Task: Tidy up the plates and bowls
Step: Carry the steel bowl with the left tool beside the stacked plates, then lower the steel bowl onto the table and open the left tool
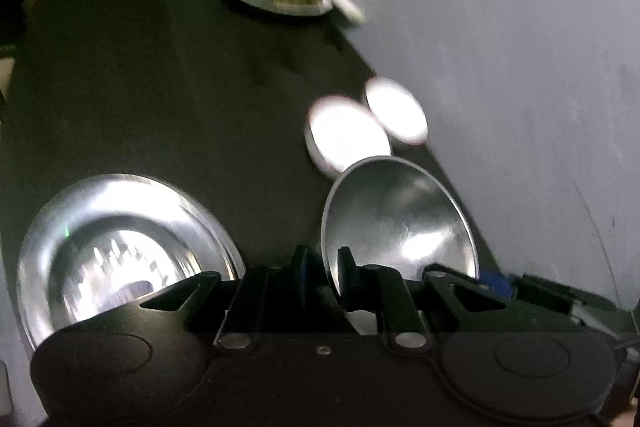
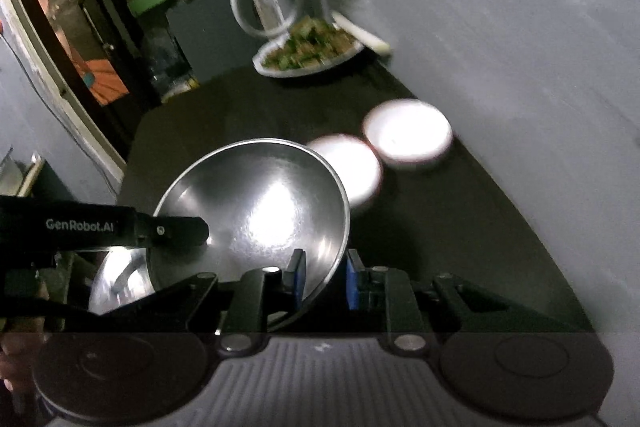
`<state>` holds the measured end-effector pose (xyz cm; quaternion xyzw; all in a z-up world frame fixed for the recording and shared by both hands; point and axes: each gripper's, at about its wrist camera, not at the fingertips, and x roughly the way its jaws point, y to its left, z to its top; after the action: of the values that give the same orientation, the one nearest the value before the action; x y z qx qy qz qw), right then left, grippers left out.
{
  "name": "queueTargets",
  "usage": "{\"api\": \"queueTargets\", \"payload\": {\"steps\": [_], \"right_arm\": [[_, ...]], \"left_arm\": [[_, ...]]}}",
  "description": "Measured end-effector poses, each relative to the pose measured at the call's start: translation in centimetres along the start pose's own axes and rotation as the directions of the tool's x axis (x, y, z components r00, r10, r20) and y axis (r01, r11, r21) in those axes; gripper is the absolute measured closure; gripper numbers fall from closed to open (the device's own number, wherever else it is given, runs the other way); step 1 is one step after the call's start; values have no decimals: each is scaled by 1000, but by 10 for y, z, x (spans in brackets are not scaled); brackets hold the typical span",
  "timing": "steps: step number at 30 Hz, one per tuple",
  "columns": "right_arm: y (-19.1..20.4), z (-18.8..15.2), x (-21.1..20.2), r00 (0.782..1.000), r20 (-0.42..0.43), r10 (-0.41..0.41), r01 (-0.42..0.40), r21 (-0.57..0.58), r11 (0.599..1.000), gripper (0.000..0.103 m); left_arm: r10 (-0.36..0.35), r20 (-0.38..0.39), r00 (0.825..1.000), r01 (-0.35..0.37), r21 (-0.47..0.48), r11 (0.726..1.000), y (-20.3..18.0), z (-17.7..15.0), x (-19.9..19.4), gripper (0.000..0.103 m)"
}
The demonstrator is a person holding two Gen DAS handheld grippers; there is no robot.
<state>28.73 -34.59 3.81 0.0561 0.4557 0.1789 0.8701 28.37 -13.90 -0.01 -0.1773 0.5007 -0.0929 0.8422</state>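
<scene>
Both sets of jaws are clamped on one steel bowl [image 2: 256, 203]: left gripper [image 1: 322, 267] on its left rim, right gripper [image 2: 325, 275] on its near-right rim, w/ the bowl held tilted above the black table [image 1: 160, 87]. At near left a steel plate [image 1: 116, 247] is seen lying flat on the table. Just beyond the bowl, two white dishes [image 2: 408, 135] are set side by side, touching, near the right edge by the wall. At the far end a white plate of greens [image 2: 312, 51] is seen.
</scene>
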Motion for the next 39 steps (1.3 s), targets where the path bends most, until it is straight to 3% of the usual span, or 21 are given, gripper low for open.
{"api": "queueTargets", "payload": {"steps": [4,9,23,26,36,39], "right_arm": [[-16,-25,-11,999,-46,-11,12,18,1000,80],[-24,-48,-13,996,-94,4,-3,16,1000,80],[-25,-57,0,992,-117,41,-49,-64,997,79],[-25,-57,0,992,-115,46,-54,-67,996,77],[-28,-55,-10,997,-77,28,-33,-65,997,48],[-29,-54,-17,998,-56,28,-32,-61,998,39]], "left_arm": [[9,-72,997,-9,1,1000,-2,-19,10,86],[38,-94,995,-38,-4,999,-4,-31,14,86],[88,-137,987,-91,-18,996,-5,-38,24,87],[101,-131,986,-105,-18,994,-6,-37,24,81],[118,-54,992,-116,36,993,-16,-35,-2,29],[123,-19,992,-121,65,991,-22,-34,-13,23]]}}
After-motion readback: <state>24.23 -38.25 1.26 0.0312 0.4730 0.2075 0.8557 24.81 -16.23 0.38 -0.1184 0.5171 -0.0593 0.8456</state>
